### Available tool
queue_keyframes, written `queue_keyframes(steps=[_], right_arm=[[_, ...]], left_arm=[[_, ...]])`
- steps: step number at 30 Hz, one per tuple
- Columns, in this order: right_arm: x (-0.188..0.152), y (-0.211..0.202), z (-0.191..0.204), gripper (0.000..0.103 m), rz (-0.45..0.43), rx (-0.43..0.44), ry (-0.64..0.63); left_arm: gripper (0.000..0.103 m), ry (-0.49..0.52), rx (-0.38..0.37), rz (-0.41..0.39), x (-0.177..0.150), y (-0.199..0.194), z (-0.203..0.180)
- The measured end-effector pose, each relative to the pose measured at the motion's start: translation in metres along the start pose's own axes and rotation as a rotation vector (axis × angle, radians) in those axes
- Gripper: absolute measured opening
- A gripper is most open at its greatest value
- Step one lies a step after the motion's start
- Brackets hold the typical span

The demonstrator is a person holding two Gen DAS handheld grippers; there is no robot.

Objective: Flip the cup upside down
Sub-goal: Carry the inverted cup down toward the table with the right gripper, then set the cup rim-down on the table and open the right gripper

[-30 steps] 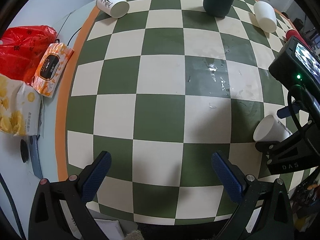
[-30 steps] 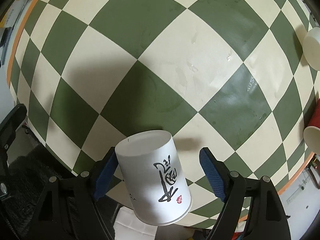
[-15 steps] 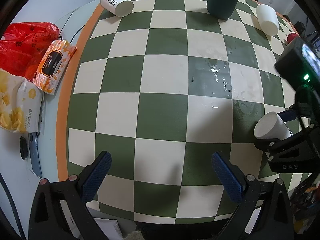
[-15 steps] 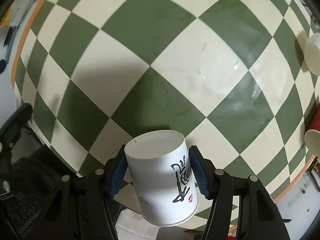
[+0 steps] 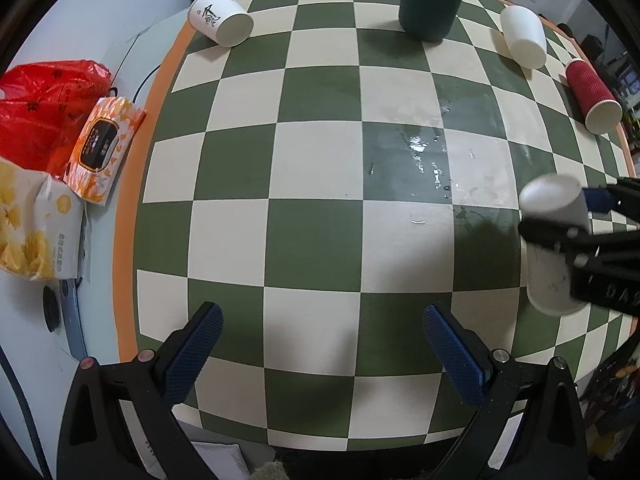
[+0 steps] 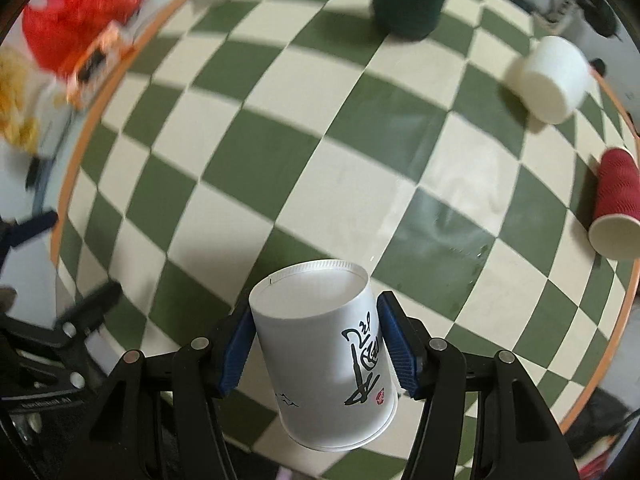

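My right gripper [image 6: 316, 340] is shut on a white paper cup [image 6: 324, 344] with black brush writing. Its closed base points away from me and its rim towards me. The cup is held above the green and cream checkered table [image 6: 280, 148]. In the left wrist view the same cup [image 5: 552, 240] shows blurred at the right edge, clamped in the right gripper [image 5: 576, 220]. My left gripper [image 5: 320, 340] is open and empty above the table's near edge.
A dark green cup [image 5: 432, 0] stands at the back. A printed white cup [image 5: 220, 20], a plain white cup [image 5: 524, 36] and a red cup [image 5: 592, 96] lie on their sides. Wet patch [image 5: 424, 152] mid-table. Red bag [image 5: 48, 108], wipes pack [image 5: 104, 148] and tissue pack [image 5: 32, 224] at left.
My right gripper closed on the white cup, then lifted and swung it; the view now looks across the table. My left gripper stayed open and barely moved.
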State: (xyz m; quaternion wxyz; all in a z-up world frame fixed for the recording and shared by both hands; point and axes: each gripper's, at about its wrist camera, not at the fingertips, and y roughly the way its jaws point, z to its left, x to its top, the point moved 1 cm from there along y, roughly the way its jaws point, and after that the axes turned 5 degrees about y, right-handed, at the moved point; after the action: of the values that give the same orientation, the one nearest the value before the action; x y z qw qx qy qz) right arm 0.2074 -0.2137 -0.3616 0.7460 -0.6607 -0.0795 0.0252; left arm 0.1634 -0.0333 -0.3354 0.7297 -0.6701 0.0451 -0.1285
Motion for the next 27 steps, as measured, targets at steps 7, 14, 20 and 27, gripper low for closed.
queue_keyframes(steps=[7,14,20,27], right_arm=[[0.005,-0.021,-0.025,0.062,-0.278,0.047,0.146],[-0.020,-0.016,-0.028,0.063,-0.449,0.071,0.168],[-0.040,-0.017,-0.017,0.063,-0.496,0.055,0.128],[-0.055,-0.018,-0.015,0.063,-0.471,0.051,0.133]], left_arm=[[0.103,0.033,0.007,0.006,0.002,0.001,-0.010],[0.103,0.059,0.014,0.004,0.003,0.000,-0.017],[0.103,0.074,0.015,-0.006,0.003,-0.003,-0.023],[0.103,0.085,0.006,-0.010,0.001,-0.006,-0.026]])
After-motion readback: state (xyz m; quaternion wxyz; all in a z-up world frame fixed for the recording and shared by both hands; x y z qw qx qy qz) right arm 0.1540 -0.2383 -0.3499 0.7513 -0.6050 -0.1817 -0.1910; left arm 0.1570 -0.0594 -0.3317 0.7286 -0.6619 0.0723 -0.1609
